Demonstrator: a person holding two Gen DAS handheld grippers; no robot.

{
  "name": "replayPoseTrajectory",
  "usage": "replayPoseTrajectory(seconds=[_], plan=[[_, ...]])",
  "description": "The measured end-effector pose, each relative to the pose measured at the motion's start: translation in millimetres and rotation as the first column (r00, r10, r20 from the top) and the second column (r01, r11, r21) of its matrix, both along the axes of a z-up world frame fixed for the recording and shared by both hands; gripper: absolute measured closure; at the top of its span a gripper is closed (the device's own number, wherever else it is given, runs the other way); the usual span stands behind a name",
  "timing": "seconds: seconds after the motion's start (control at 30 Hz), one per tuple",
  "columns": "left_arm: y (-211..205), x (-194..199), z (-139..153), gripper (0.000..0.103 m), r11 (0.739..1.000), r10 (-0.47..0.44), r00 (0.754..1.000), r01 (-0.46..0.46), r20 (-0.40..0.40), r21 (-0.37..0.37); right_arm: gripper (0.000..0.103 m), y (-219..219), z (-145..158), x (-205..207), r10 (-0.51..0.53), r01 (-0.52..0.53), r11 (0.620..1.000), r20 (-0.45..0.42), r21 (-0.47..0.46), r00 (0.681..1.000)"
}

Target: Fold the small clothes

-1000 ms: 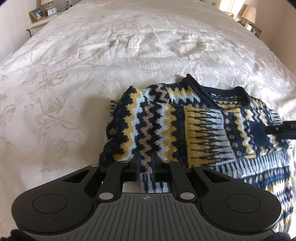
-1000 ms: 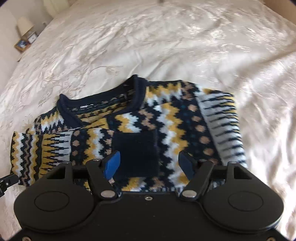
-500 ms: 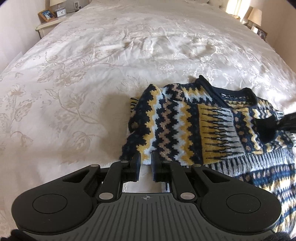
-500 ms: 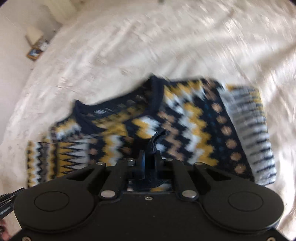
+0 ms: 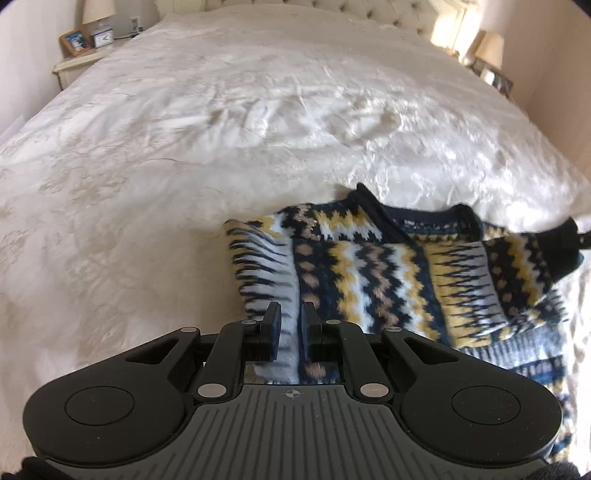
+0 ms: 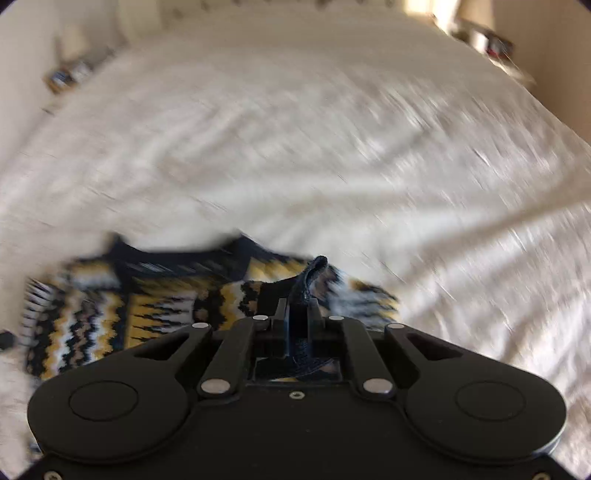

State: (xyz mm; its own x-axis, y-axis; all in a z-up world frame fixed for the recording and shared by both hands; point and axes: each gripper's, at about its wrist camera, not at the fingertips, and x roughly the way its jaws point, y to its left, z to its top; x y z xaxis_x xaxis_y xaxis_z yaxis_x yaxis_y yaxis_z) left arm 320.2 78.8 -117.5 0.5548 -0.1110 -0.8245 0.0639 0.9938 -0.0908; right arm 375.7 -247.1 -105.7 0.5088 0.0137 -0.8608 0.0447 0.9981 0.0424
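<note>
A small knitted sweater in navy, yellow, white and tan zigzags lies partly folded on the white bedspread. My left gripper is shut on the sweater's striped left edge, and the knit runs between its fingers. In the right wrist view the sweater is blurred. My right gripper is shut on a navy cuff that sticks up between the fingers, lifted off the garment. From the left wrist view that navy cuff hangs raised at the far right.
A bedside table with a framed picture and a clock stands at the back left. At the back right stands a lamp with frames beside it. A tufted headboard closes the far end. Bedspread stretches all around the sweater.
My right gripper closed on the navy cuff and lifted it. My left gripper stayed shut on the sweater's edge, and that side has been pulled up and turned over.
</note>
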Motion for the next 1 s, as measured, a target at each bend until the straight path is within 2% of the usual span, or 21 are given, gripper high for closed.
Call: replayPoseTrajectory(seconds=[0.13,0.3,0.43,0.5,0.57,0.63,0.67,0.8,0.87,1.0], plan=[[-10,14,-13,0.091,1.0,-0.004,0.999,0.005,-0.037,0.019,0.089,-9,-21,-2,-0.03,0.03,1.0,-0.063,0.0,0.998],[-10,25,-32,0.091,0.998,0.007,0.997,-0.002,-0.079,0.063,0.089,-10,-18,-8,-0.039,0.038,0.998,-0.024,-0.05,0.999],[-4,33,-50,0.091,0.997,0.02,0.992,-0.011,-0.125,0.07,0.088,-28,-45,4,-0.077,0.077,0.997,-0.087,-0.001,0.993],[-3,34,-53,0.091,0.997,0.026,0.991,-0.015,-0.132,0.08,0.086,-29,-56,6,-0.086,0.083,0.996,-0.12,-0.033,0.989],[-2,34,-49,0.091,0.997,0.039,0.99,-0.028,-0.136,0.075,0.078,-28,-59,5,-0.114,0.108,0.993,-0.122,-0.055,0.986],[-4,29,-41,0.091,0.996,0.046,0.992,-0.036,-0.121,0.08,0.073,-27,-48,-5,-0.155,0.15,0.986,-0.072,-0.071,0.985],[-6,25,-35,0.091,0.996,0.047,0.993,-0.038,-0.107,0.084,0.067,-25,-43,-10,-0.161,0.156,0.985,-0.051,-0.077,0.986],[-16,4,-18,0.091,0.999,0.035,0.997,-0.033,-0.074,0.036,0.06,-14,-27,-33,-0.115,0.115,0.993,0.001,-0.034,0.993],[-22,-7,-16,0.091,1.0,0.022,0.998,-0.021,-0.065,0.017,0.045,-6,-29,-42,-0.082,0.082,0.996,0.0,-0.023,0.997],[-34,-17,-30,0.091,0.999,0.019,0.994,-0.016,-0.111,0.032,0.045,7,-51,-41,-0.034,0.032,0.999,-0.055,-0.039,0.998]])
